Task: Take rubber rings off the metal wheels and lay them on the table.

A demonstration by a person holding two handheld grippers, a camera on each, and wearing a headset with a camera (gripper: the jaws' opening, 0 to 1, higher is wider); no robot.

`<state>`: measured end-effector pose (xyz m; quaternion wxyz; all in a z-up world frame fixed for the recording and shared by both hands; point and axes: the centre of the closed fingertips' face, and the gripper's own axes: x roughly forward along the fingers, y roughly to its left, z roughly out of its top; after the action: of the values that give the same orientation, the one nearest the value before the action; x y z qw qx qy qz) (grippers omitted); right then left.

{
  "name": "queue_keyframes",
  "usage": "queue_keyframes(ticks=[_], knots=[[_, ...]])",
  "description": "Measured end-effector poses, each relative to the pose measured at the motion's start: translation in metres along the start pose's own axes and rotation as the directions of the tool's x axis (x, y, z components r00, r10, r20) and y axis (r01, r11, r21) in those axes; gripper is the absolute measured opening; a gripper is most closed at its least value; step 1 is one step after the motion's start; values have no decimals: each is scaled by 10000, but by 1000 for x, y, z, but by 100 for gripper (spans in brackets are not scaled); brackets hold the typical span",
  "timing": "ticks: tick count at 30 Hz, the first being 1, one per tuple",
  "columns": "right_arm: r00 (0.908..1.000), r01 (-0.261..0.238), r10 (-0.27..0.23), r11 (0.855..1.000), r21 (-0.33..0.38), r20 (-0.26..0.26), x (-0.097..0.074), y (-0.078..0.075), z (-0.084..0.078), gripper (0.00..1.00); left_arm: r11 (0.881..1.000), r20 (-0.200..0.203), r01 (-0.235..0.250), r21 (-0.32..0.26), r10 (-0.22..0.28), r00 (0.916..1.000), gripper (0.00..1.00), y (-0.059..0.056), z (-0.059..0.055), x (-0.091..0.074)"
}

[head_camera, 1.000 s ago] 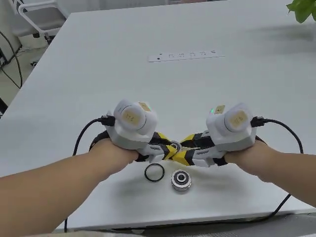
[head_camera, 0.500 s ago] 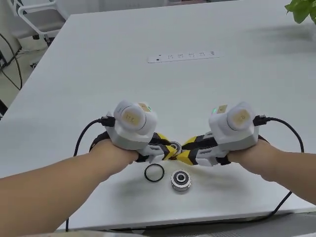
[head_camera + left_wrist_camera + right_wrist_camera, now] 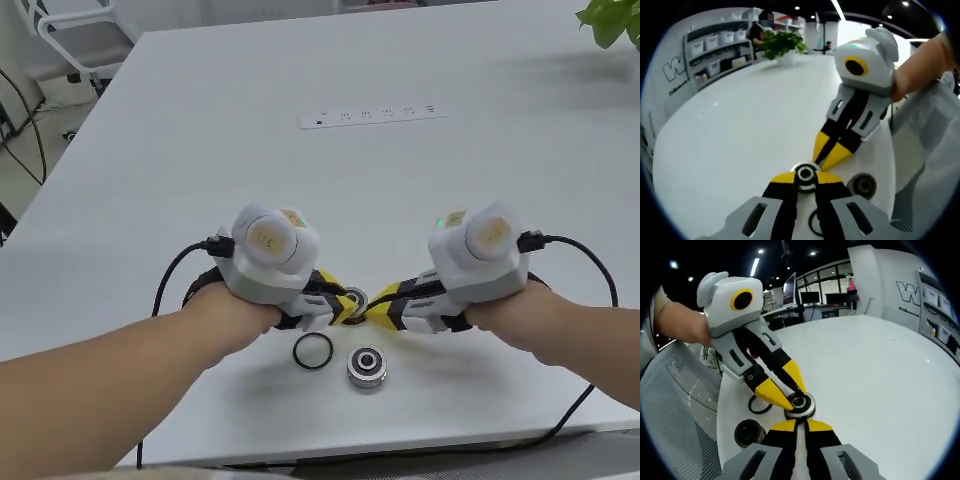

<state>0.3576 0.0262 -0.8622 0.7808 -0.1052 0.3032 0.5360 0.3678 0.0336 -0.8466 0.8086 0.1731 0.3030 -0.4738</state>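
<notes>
A small metal wheel (image 3: 356, 296) hangs above the table between both grippers. My left gripper (image 3: 345, 303) is shut on it, its yellow tips clamping the wheel (image 3: 805, 172) on both sides. My right gripper (image 3: 373, 298) comes from the right, its jaws pinched together on the black rubber ring at the wheel's rim (image 3: 801, 403). A loose rubber ring (image 3: 313, 350) lies flat on the table just below the grippers. A second metal wheel (image 3: 367, 365) stands to the right of that ring.
The white table (image 3: 250, 150) stretches far ahead, with a white power strip (image 3: 368, 114) across its middle. The near table edge runs just behind the loose ring and wheel. A plant (image 3: 610, 18) stands at the far right and a chair (image 3: 70, 30) at the far left.
My right gripper's body has shifted slightly to the right and swung outward while its tips stay at the wheel. The left gripper, the loose ring and the second wheel have not moved.
</notes>
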Motion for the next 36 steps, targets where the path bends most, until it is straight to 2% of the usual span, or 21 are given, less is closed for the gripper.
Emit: queue_keyframes(ticks=[5,11,17,19,20,21,22,23,24,28,33,35,36], knots=[[10000,-31,22,9961,883,97,-3,-4,0,0,9999,-41,-25,163,26,10000,13,0,0,0],[9996,-99,60,9893,1453,278,-5,-1,3,0,9995,-133,-64,300,68,9999,13,-1,0,0],[9979,-234,79,9690,2458,641,-9,0,6,0,9985,-232,-122,533,134,9996,12,-1,-1,0],[9960,-317,64,9582,2844,896,-11,-2,9,0,9985,-246,-136,533,149,9996,12,-1,-1,0],[9918,-472,46,9421,3321,1279,-12,-2,16,0,9986,-254,-125,510,138,9996,12,-1,-1,0],[9944,-363,-2,9388,3426,1057,-13,-4,12,0,9989,-267,-94,468,107,9996,12,-1,-1,0],[9946,-347,17,9476,3177,1034,-12,-4,11,0,9990,-280,-81,434,93,9996,12,-1,-1,0],[9942,-355,6,9457,3229,1075,-11,-4,11,0,9990,-298,-67,445,80,9995,12,-1,-1,0],[9929,-382,-37,9365,3487,1187,-11,-4,13,0,9990,-320,-65,448,80,9995,12,-1,0,0],[9910,-416,-102,9247,3785,1338,-11,-5,15,0,9986,-329,-158,501,174,9993,12,-2,0,1],[9906,-416,-103,9271,3726,1362,-11,-5,16,0,9984,-337,-201,526,219,9992,12,-1,0,1],[9894,-463,-119,9189,3918,1448,-11,-5,17,0,9986,-355,-200,486,218,9991,11,-1,0,1],[9894,-464,-114,9195,3903,1446,-11,-5,16,0,9986,-371,-214,474,232,9990,11,-1,0,1]])
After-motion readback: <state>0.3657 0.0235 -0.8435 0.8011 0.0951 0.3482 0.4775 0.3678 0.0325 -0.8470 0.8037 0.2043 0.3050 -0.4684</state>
